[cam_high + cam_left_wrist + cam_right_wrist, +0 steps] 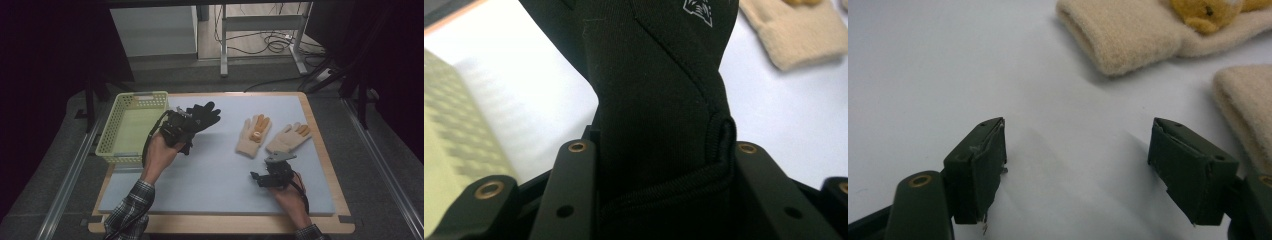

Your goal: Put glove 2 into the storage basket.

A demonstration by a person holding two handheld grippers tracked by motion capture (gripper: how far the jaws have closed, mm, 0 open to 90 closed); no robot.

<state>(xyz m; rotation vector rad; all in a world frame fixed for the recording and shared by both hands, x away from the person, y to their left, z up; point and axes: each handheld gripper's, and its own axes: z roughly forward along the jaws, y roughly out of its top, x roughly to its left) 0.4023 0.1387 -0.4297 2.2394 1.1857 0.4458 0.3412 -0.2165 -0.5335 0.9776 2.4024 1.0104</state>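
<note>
Left gripper [186, 126] jaws clamp black glove [204, 116] beside, perhaps touching, basket [116, 116] edge.

A wooden-edged table [327, 165] carries a pale blue-grey mat [220, 175] and stands on dark grey carpet [380, 165]. Metal rails [65, 180] run along both sides. Beyond it, a white cabinet [155, 30] and a metal desk frame [260, 30] stand on a lighter floor strewn with black cables [275, 42]. The surroundings are dark.
</note>
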